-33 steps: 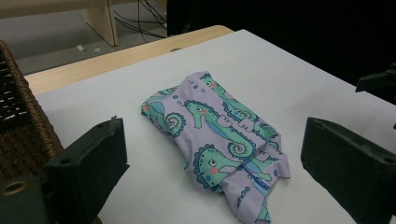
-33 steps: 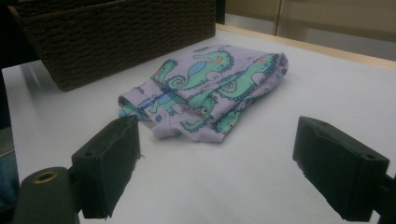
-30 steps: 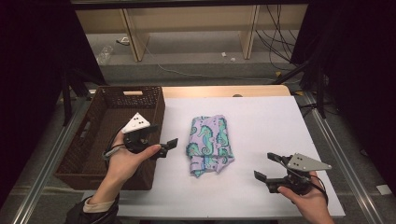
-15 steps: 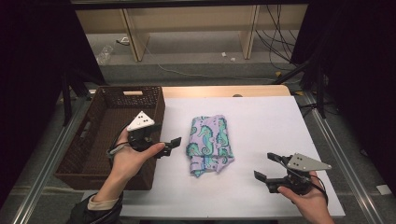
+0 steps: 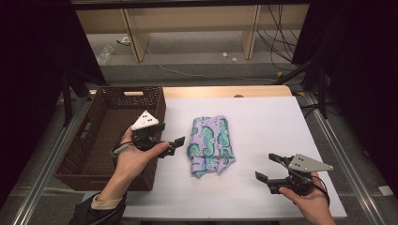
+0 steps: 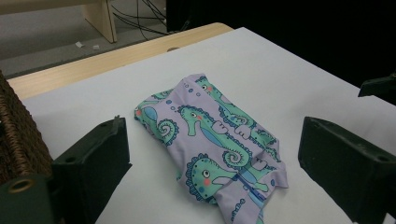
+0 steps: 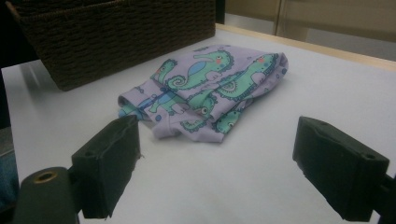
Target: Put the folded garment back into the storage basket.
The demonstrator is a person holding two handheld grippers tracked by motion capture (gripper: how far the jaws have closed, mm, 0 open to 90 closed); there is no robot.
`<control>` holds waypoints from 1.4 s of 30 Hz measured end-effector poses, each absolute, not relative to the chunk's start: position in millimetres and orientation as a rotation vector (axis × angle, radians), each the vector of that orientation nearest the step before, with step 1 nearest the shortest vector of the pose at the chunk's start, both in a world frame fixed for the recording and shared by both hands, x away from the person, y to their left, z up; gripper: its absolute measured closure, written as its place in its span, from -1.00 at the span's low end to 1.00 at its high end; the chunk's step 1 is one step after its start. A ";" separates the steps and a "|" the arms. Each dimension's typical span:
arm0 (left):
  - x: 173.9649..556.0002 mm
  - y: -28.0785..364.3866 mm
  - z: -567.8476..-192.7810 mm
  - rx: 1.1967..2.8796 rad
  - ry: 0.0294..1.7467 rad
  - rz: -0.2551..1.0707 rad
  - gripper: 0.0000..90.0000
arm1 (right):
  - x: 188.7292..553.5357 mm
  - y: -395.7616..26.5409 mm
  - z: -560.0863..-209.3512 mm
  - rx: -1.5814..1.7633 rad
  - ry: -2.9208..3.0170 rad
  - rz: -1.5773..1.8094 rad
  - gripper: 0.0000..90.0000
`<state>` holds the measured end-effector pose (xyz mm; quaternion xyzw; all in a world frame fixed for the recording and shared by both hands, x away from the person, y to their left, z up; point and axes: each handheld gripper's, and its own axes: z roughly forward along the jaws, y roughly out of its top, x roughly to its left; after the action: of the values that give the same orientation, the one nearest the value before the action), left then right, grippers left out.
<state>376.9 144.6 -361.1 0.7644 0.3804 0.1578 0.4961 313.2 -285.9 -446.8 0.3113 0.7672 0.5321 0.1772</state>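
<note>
Both grippers stand open and empty, the left gripper (image 5: 174,144) just beside the folded cloth (image 5: 210,145) lying lengthwise away from the person mid-table, next to the basket (image 5: 94,140), while the right gripper (image 5: 270,168) waits farther off.

Beyond the far edge of the white table top (image 5: 281,126), a strip of bare pale wood (image 5: 225,91), then grey floor (image 5: 202,61) strewn with small scraps. Farther back, light wooden shelving (image 5: 187,18) on upright legs, lit from above. At the far right corner, a tangle of black cables (image 5: 277,42) trailing down to the floor. Along the left and right edges, metal rails (image 5: 42,173). On both sides, black curtains (image 5: 28,70), deep in shadow. Brightest over the table top and the floor behind; dark everywhere else.
</note>
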 end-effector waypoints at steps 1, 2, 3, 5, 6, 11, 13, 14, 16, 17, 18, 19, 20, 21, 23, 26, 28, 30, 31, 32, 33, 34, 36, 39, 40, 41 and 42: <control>377.0 143.8 -360.9 1.852 0.922 0.379 -0.81 | 313.3 -285.7 -447.0 0.881 2.168 1.511 -0.65; 377.0 143.8 -360.9 1.852 0.922 0.379 -0.81 | 313.3 -285.7 -447.0 0.881 2.168 1.511 -0.65; 377.3 143.1 -360.8 1.853 0.922 0.381 -0.81 | 313.4 -285.7 -447.0 0.880 2.169 1.510 -0.65; 377.5 142.3 -361.0 1.850 0.924 0.381 -0.81 | 313.0 -285.5 -446.7 0.885 2.169 1.512 -0.65; 377.7 142.0 -361.1 1.850 0.925 0.381 -0.81 | 313.1 -285.5 -446.7 0.884 2.169 1.512 -0.65; 378.7 140.6 -361.0 1.857 0.923 0.381 -0.81 | 312.8 -285.4 -446.4 0.888 2.173 1.506 -0.65; 379.0 139.4 -361.0 1.855 0.924 0.379 -0.81 | 313.4 -285.7 -446.8 0.880 2.170 1.507 -0.65; 379.2 138.8 -361.0 1.857 0.924 0.379 -0.81 | 313.4 -285.7 -446.8 0.881 2.170 1.508 -0.65; 379.4 138.2 -360.9 1.859 0.921 0.378 -0.81 | 313.2 -285.6 -446.7 0.883 2.170 1.508 -0.65; 379.8 136.8 -360.8 1.862 0.919 0.375 -0.81 | 313.4 -285.7 -446.8 0.880 2.170 1.508 -0.65; 380.1 136.2 -360.9 1.863 0.917 0.376 -0.81 | 313.4 -285.7 -446.8 0.880 2.170 1.507 -0.65; 380.2 135.5 -361.0 1.861 0.918 0.372 -0.81 | 313.4 -285.7 -446.9 0.881 2.171 1.507 -0.65; 380.5 134.9 -360.9 1.862 0.919 0.372 -0.82 | 313.4 -285.8 -446.9 0.880 2.170 1.508 -0.65; 380.9 134.5 -360.7 1.864 0.916 0.373 -0.82 | 313.4 -285.8 -446.9 0.881 2.170 1.508 -0.65; 381.2 133.7 -360.5 1.864 0.916 0.373 -0.82 | 313.4 -285.8 -446.8 0.881 2.169 1.509 -0.65; 382.6 131.4 -360.1 1.869 0.912 0.377 -0.83 | 313.4 -285.7 -447.0 0.881 2.171 1.508 -0.65; 383.2 129.8 -360.1 1.869 0.912 0.378 -0.84 | 313.6 -285.8 -447.0 0.878 2.170 1.507 -0.65; 383.5 128.9 -360.2 1.871 0.911 0.377 -0.84 | 313.5 -285.8 -447.0 0.881 2.170 1.507 -0.65; 384.1 127.5 -360.4 1.876 0.908 0.375 -0.84 | 313.8 -285.5 -447.5 0.878 2.169 1.516 -0.65; 384.4 126.5 -360.6 1.877 0.910 0.373 -0.85 | 313.7 -285.5 -447.3 0.880 2.169 1.513 -0.65; 384.7 125.8 -361.0 1.877 0.911 0.372 -0.85 | 313.6 -285.5 -447.3 0.881 2.169 1.512 -0.65; 385.0 125.0 -361.5 1.876 0.913 0.372 -0.85 | 313.4 -285.8 -447.0 0.881 2.172 1.506 -0.65; 386.0 122.8 -363.4 1.882 0.920 0.375 -0.88 | 313.6 -285.7 -447.2 0.880 2.170 1.511 -0.65; 387.5 120.7 -365.5 1.893 0.927 0.378 -0.93 | 313.4 -285.8 -447.1 0.880 2.172 1.506 -0.65; 387.9 120.1 -365.9 1.896 0.929 0.379 -0.94 | 313.4 -285.8 -447.0 0.880 2.172 1.506 -0.65; 388.2 119.6 -366.2 1.898 0.929 0.381 -0.95 | 313.5 -285.8 -447.0 0.878 2.171 1.506 -0.65; 388.5 119.0 -366.5 1.897 0.930 0.381 -0.96 | 313.4 -285.8 -447.0 0.881 2.172 1.507 -0.65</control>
<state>388.5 119.0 -366.5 0.7766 0.3809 0.1558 0.4770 313.4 -285.8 -447.0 0.3111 0.7672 0.5323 0.1768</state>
